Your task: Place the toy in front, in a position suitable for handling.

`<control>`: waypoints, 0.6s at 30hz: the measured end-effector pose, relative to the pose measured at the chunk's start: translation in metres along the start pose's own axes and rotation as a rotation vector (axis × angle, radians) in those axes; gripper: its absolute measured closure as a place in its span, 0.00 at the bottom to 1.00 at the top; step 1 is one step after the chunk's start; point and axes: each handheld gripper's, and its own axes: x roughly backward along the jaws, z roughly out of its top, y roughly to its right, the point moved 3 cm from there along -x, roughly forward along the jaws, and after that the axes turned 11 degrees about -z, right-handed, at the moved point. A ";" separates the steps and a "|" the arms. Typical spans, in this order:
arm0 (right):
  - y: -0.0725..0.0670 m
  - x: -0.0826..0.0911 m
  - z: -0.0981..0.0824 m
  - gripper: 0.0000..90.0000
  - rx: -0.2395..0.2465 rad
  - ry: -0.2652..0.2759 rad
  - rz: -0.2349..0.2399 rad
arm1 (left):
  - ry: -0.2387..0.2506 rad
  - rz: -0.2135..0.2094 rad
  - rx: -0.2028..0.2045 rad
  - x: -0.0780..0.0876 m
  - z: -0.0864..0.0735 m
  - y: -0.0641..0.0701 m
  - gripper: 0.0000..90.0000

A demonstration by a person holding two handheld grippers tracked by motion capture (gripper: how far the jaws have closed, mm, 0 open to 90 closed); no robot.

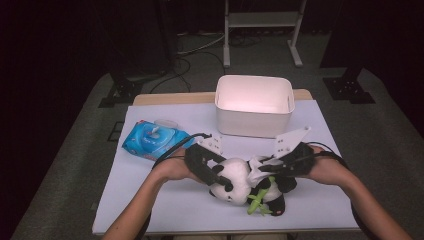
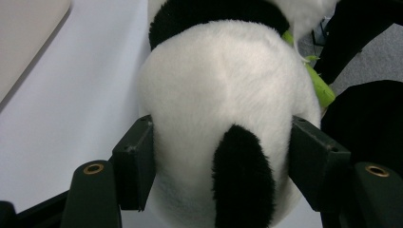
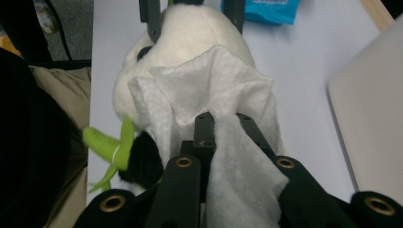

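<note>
Between our left gripper [image 2: 221,156] jaws we clamp one plush panda [image 1: 240,182], lying across the bench [image 1: 150,200], head toward that gripper. Our right gripper [image 3: 223,126] jaws pinch one white wipe [image 3: 214,90] against it. The high view adds one white bin [image 1: 254,105] and one blue wipes pack [image 1: 150,140]

1. High view: dim, dark surroundings; light falls from above onto the table [image 1: 165,200]; white bin [image 1: 254,105] interior glows pinkish, near overexposed.
2. Left gripper view: evenly bright; plush panda [image 2: 223,95] fur slightly soft.
3. Right gripper view: bright, sharp; left side in deep shadow.
</note>
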 end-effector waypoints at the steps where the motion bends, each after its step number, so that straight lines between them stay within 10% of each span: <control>1: 0.001 0.005 -0.005 0.89 -0.014 0.001 -0.004 | -0.001 -0.001 0.002 0.000 0.000 0.000 0.36; 18: 0.006 0.042 -0.056 0.89 -0.125 -0.012 -0.063 | 0.006 0.012 0.032 0.002 0.000 -0.003 0.35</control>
